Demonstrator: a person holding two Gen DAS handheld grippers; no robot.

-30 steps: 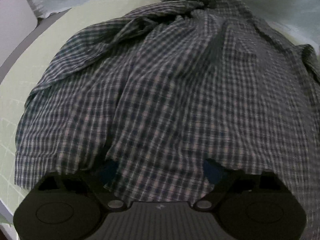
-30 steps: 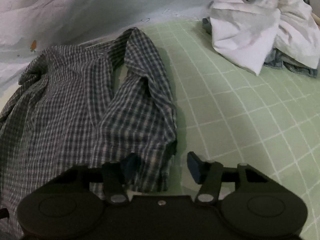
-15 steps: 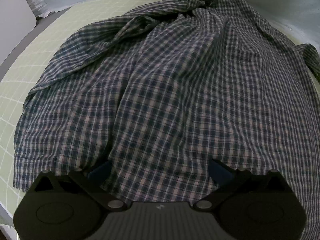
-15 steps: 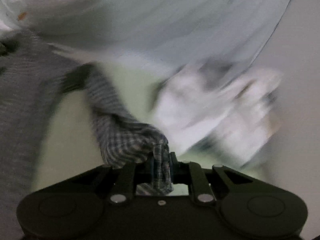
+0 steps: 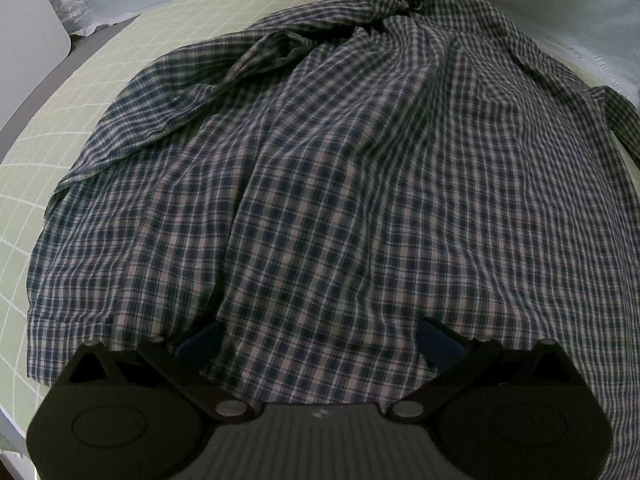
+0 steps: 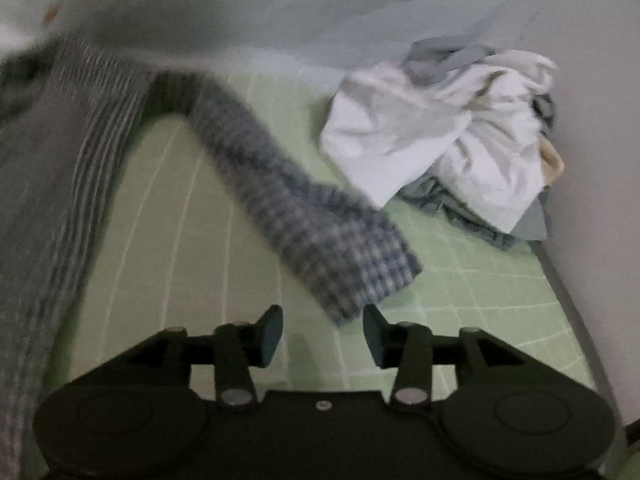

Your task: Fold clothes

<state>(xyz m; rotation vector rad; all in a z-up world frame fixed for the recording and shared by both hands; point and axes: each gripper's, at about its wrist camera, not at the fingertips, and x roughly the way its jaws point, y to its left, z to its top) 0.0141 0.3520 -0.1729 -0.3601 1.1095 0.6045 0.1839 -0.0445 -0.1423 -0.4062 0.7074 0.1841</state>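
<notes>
Right wrist view: the right gripper [image 6: 323, 334] gapes empty beside the plaid shirt's sleeve [image 6: 304, 224], stretched across the green worktop [image 6: 180, 260]. Spreading seems underway; the wide left gripper [image 5: 320, 338] must pinch the hem.

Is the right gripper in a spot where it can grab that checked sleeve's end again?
Probably yes. The right gripper is open, and the plaid shirt's sleeve cuff lies flat on the green grid mat just ahead of its fingertips. Nothing sits between them; the white laundry pile is farther off.
</notes>
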